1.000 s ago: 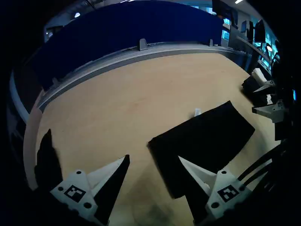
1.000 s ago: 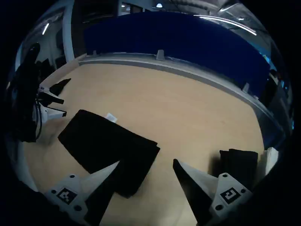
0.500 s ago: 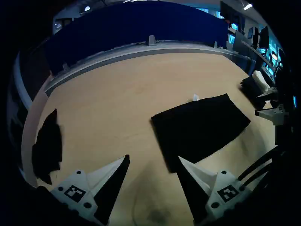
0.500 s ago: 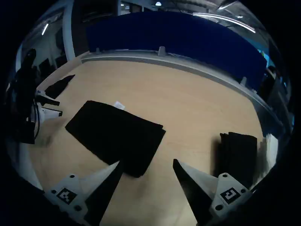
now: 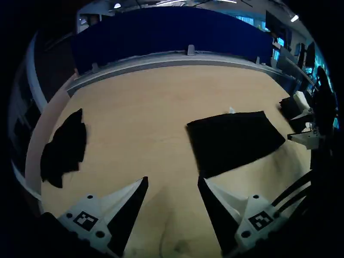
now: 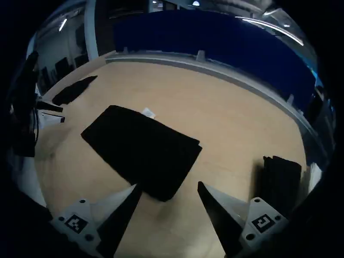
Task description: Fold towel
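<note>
A black towel (image 5: 234,139) lies folded flat on the wooden table, with a small white tag (image 5: 231,110) at its far edge. In the left gripper view it sits ahead and to the right of my left gripper (image 5: 172,185), which is open and holds nothing. In the right gripper view the same towel (image 6: 142,148) lies just beyond the open right gripper (image 6: 167,191), whose fingers stand apart and free of the cloth. The right gripper (image 5: 307,127) also appears far right in the left gripper view, and the left gripper (image 6: 49,112) far left in the right gripper view.
A crumpled black cloth (image 5: 64,148) lies near the table's left edge. A stack of folded dark towels (image 6: 281,180) sits on the right side. A blue partition (image 5: 172,34) with a grey rail runs along the table's far edge.
Both grippers have pulled back from the towel and swung round. The towel now lies farther ahead, clear of both sets of fingers; the crumpled cloth shows more fully at left.
</note>
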Demonstrator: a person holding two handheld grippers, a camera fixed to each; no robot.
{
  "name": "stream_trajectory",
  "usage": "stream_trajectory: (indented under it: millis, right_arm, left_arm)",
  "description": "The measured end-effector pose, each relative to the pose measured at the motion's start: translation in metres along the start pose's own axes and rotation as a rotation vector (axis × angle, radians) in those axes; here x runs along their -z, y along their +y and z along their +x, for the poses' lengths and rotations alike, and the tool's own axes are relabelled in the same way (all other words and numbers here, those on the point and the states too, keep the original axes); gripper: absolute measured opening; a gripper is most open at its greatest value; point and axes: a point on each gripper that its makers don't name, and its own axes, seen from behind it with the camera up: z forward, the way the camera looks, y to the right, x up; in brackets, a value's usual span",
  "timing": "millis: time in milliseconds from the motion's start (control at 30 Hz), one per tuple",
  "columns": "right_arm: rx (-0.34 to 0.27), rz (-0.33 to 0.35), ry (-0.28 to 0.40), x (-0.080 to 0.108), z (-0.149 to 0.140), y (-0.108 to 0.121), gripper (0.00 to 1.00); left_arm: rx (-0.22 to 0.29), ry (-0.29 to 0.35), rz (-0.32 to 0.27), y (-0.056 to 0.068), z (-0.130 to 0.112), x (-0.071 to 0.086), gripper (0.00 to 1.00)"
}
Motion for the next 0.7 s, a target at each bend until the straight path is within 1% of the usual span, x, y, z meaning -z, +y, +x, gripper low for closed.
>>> stream_trajectory:
  millis: [200,367,400,500,700]
  right_arm:
    - [0.072,0.047,-0.043,-0.008,-0.012,-0.011,0.99]
    - [0.121,0.078,-0.076,-0.014,-0.019,-0.015,0.96]
    - [0.128,0.081,-0.082,-0.015,-0.021,-0.014,0.94]
    - [0.141,0.086,-0.098,-0.017,-0.025,-0.012,0.82]
    - [0.135,0.1,-0.12,-0.023,-0.035,-0.009,0.63]
  left_arm:
    - [0.07,-0.017,0.046,-0.013,-0.031,0.025,0.85]
    - [0.113,-0.042,0.082,-0.023,-0.06,0.043,0.85]
    - [0.12,-0.048,0.088,-0.025,-0.065,0.046,0.85]
    - [0.139,-0.062,0.102,-0.028,-0.076,0.051,0.85]
    - [0.154,-0.066,0.108,-0.029,-0.083,0.059,0.85]
